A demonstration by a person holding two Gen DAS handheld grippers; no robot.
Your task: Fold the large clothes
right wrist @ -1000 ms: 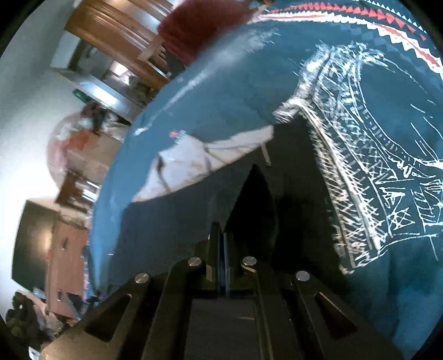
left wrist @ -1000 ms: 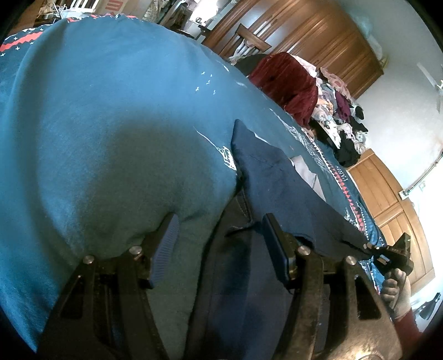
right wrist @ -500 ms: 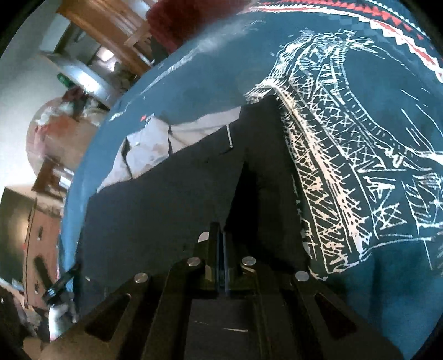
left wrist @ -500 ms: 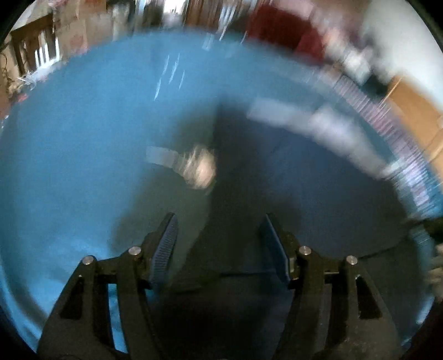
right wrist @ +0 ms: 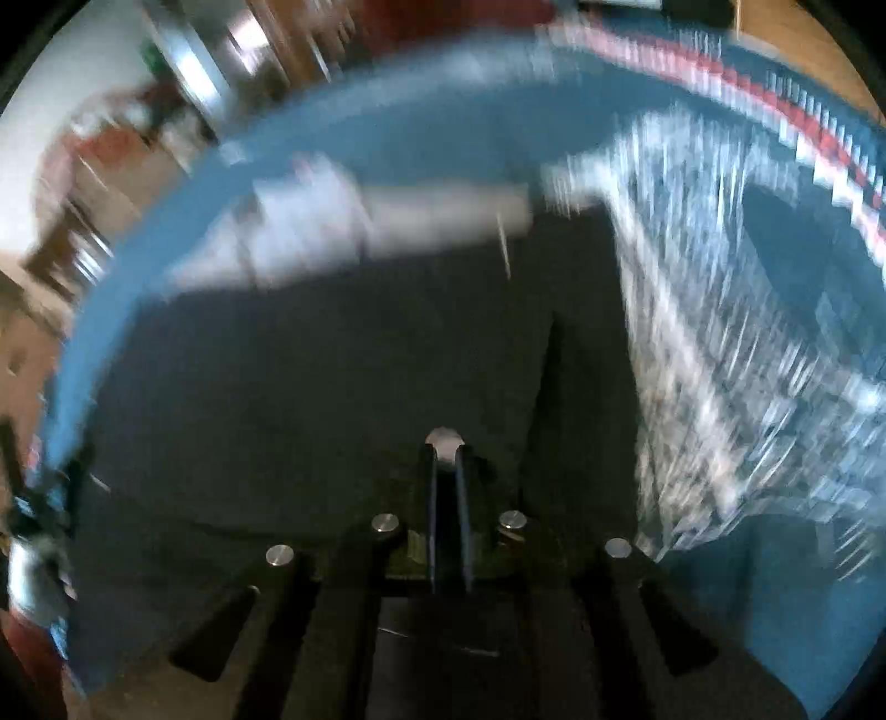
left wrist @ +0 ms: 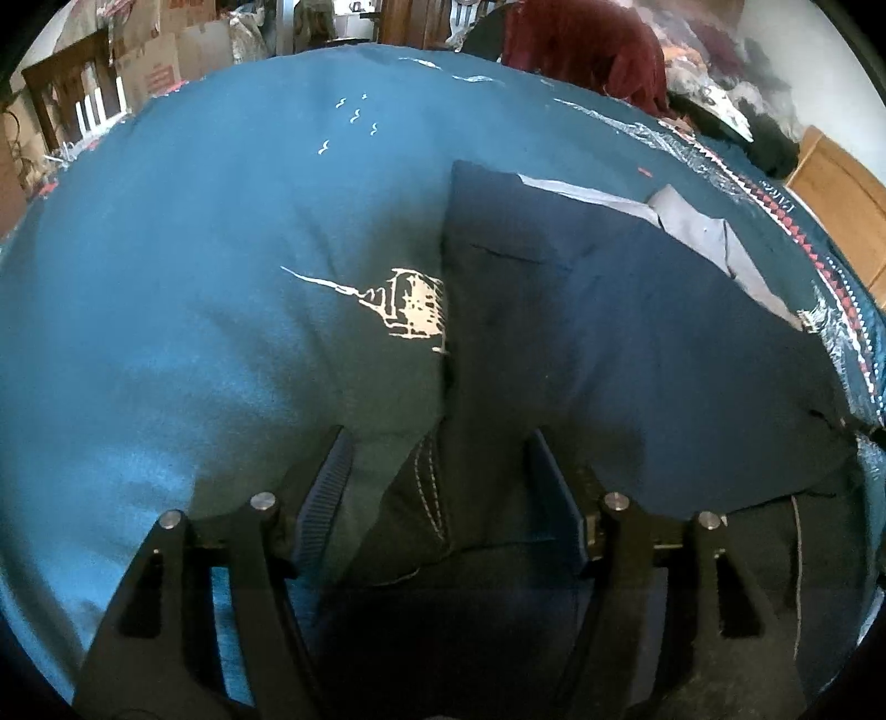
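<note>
Teal bedspread (left wrist: pixel 183 232), printed with white line drawings and a red-and-white zigzag border, covers the whole work surface under both grippers. On it the left gripper (left wrist: pixel 437 487) stands with its jaws wide apart, gripping nothing; its ribbed blue pads (left wrist: pixel 326 482) flank a stitched dark edge of the navy garment (left wrist: pixel 637 354), which runs between the fingers without touching either pad as far as the view shows. From there the garment spreads forward and to the right, lying flat on the bedspread, with a pale grey lining (left wrist: pixel 692 221) showing along its far edge. Beyond the bed, a dark red garment (left wrist: pixel 587 44) hangs at the far side beside a pile of mixed clothes (left wrist: pixel 720 105), with cardboard boxes (left wrist: pixel 160 61) to the left. The right wrist view is blurred by motion: the right gripper (right wrist: pixel 447 493) has its jaws nearly together with a thin slit between them, and whether cloth sits in that slit cannot be told. The navy garment (right wrist: pixel 310 399) fills the area just ahead of and around its fingertips, the grey lining (right wrist: pixel 354 227) farther out, the white print of the bedspread (right wrist: pixel 747 343) to the right.
</note>
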